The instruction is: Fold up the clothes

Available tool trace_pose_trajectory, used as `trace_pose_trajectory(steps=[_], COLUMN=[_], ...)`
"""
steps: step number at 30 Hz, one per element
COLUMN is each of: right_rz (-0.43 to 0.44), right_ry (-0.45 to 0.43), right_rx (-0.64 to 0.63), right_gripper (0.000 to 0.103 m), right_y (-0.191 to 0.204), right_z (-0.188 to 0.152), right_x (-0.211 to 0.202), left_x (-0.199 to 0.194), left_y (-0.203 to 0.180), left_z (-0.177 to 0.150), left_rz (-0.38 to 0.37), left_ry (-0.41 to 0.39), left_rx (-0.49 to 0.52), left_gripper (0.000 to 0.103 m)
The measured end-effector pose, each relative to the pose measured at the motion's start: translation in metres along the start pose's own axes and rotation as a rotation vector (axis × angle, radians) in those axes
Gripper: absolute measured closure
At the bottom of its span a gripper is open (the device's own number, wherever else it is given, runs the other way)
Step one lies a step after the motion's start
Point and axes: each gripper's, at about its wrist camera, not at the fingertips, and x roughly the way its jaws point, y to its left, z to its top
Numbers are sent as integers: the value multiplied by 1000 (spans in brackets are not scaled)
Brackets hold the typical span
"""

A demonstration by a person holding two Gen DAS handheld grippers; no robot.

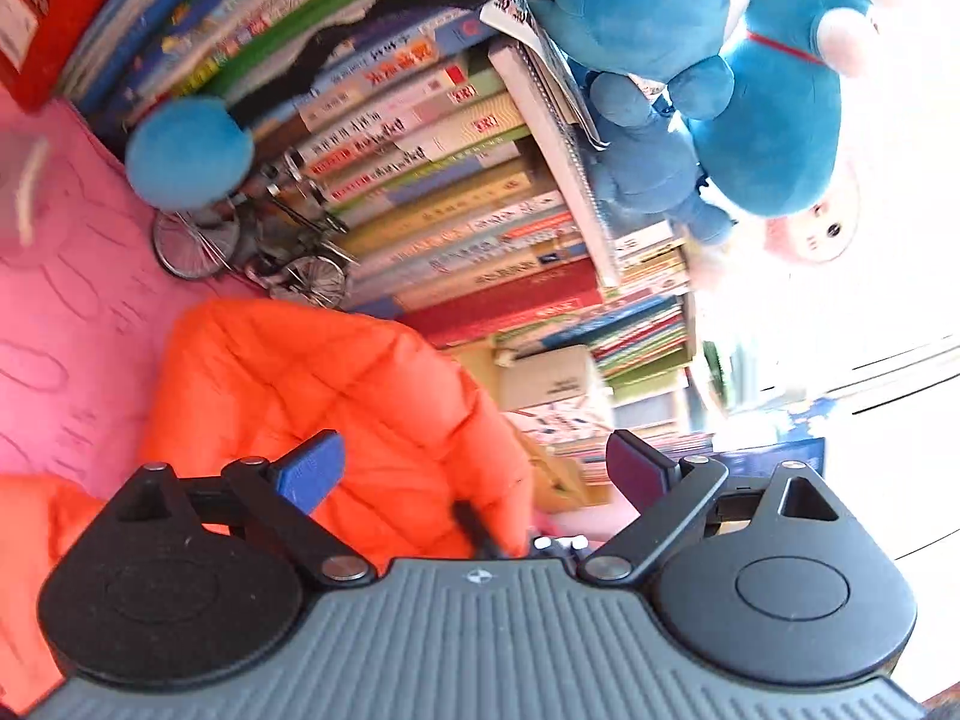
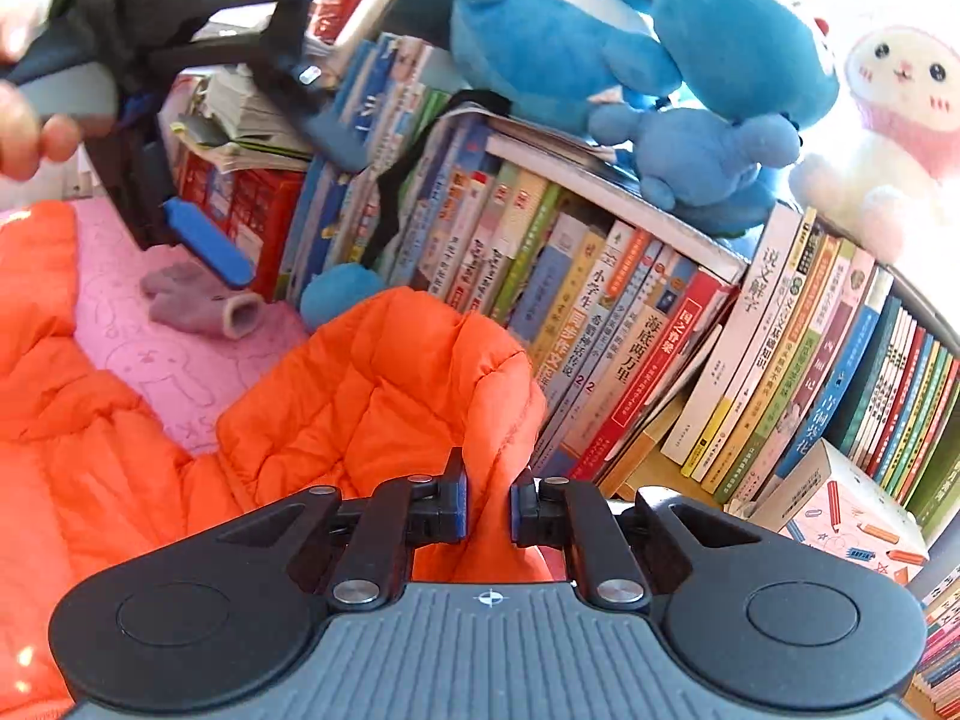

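Observation:
An orange quilted down jacket (image 2: 384,396) lies crumpled on a pink sheet (image 2: 156,354). My right gripper (image 2: 489,480) is shut on a raised fold of the jacket, with fabric pinched between its blue pads. My left gripper (image 1: 474,456) is open, its fingers spread wide just above the jacket (image 1: 312,372), gripping nothing. In the right wrist view the left gripper (image 2: 271,193) hangs at the upper left in a person's hand, above the sheet and apart from the jacket.
A long row of books (image 2: 630,324) runs close behind the jacket, with blue plush toys (image 2: 540,42) and a white and pink one (image 2: 900,120) on top. A small model bicycle (image 1: 252,246), a blue plush ball (image 1: 189,153) and a grey knitted piece (image 2: 204,300) lie on the sheet (image 1: 72,276).

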Motion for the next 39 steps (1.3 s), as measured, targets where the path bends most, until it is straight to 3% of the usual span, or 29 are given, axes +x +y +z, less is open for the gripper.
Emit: trace_pose_trajectory(steps=[1,2,5,10,11,12,14,16,19,21,22,24,28,30,33,35,39], right_rz=[-5,-9,-12,-18,-16,-13,0,14,49,86,105,164,306,381,440,443,342], right_ry=[-8,-15,-27,-46,-46,-43,-27,1,72,128,159,217,297,321,361,400,467], right_rx=[-36,-67,-133,-237,-242,-241,-217,-180,-54,82,179,397,831,967,1042,1019,922], right_gripper=[89,89,89,89,89,89,89,89,84,75,71,53,44,38,33,28,27], right_y=[6,12,25,46,49,52,55,57,51,41,33,13,-29,-43,-50,-47,-37], right_z=[-1,-3,-11,-25,-26,-28,-32,-36,-43,-46,-47,-52,-70,-80,-89,-89,-85], right_x=[-6,-10,-20,-34,-36,-38,-43,-48,-54,-57,-58,-59,-61,-64,-70,-75,-83], left_x=[6,13,41,75,80,82,81,75,58,52,49,43,25,14,4,1,7], left_y=[1,0,-6,-2,0,3,9,17,20,20,20,20,23,26,33,38,41], left_z=[0,-1,-3,-11,-13,-17,-26,-36,-51,-60,-63,-68,-78,-87,-104,-117,-140], left_rz=[-45,-21,114,256,290,328,364,348,344,336,333,319,292,326,392,438,495], left_ry=[18,30,80,103,108,103,99,84,85,87,87,84,86,91,125,154,201], left_rx=[-45,-63,-78,-92,-98,-102,-112,-143,-146,-145,-150,-168,-207,-195,-182,-173,-70], left_gripper=[6,5,5,7,17,38,68,80,88,90,90,91,91,91,91,91,90])
